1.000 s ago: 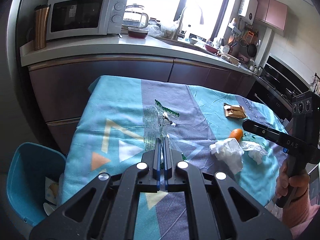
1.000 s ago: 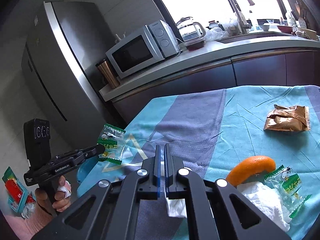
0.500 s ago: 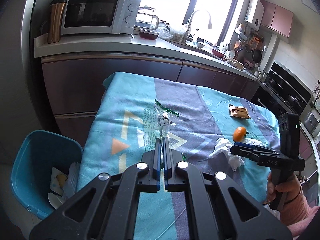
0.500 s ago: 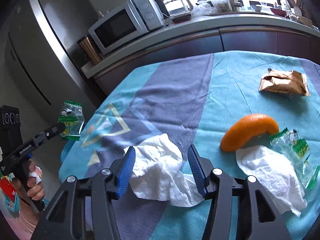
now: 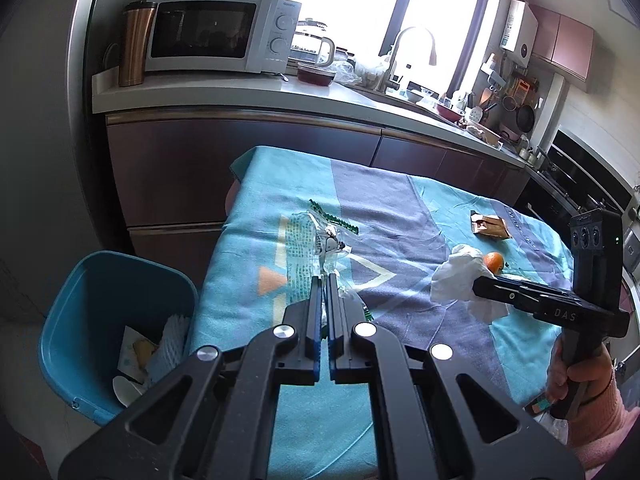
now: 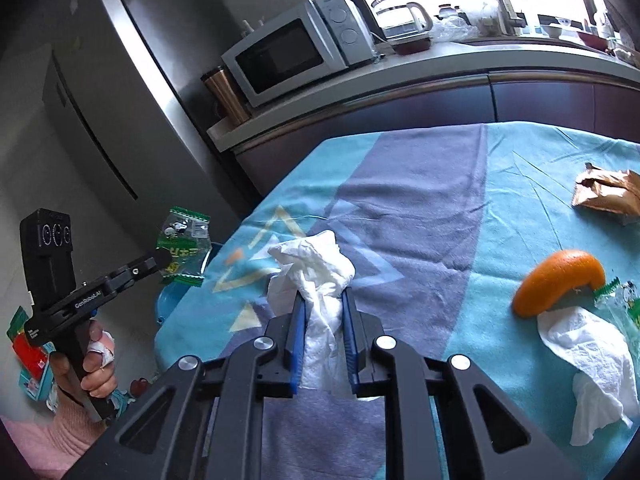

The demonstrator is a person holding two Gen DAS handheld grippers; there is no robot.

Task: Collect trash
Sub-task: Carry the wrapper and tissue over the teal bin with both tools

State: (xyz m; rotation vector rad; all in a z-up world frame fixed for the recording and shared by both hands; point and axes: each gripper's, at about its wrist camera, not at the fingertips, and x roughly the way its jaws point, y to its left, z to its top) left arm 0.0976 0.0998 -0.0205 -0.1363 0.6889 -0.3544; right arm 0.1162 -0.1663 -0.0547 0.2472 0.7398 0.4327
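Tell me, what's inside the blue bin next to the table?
The blue bin holds white crumpled paper, a pale wrapper with a yellow patch and something white and round. Its bottom is hidden under that trash and by the near wall.

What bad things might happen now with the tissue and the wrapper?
The right gripper, whose jaws have just been closing, pinches only part of the crumpled tissue; it might slip free. The left gripper holds the clear green-edged wrapper over the tablecloth, not over the blue bin, so an early release would miss.
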